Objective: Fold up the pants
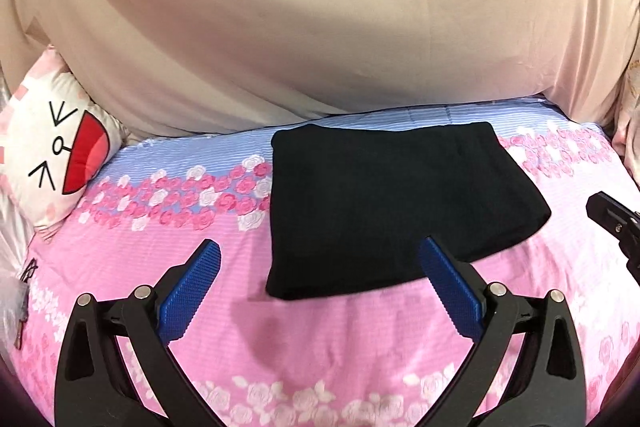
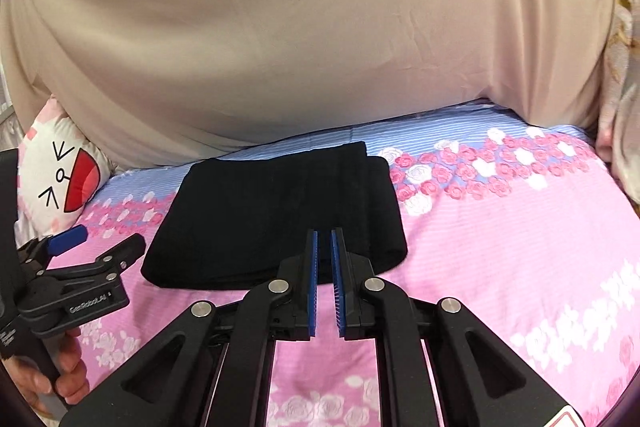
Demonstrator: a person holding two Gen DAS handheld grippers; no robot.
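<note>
The black pants lie folded into a compact rectangle on the pink flowered bedsheet; they also show in the right wrist view. My left gripper is open and empty, just in front of the near edge of the pants; it also shows at the left of the right wrist view. My right gripper has its blue pads nearly together with a thin gap and nothing between them, hovering at the near edge of the pants. Its tip shows at the right edge of the left wrist view.
A beige draped cloth rises behind the bed. A white cat-face pillow lies at the far left. The sheet turns blue-striped at the back. A patterned fabric hangs at the right edge.
</note>
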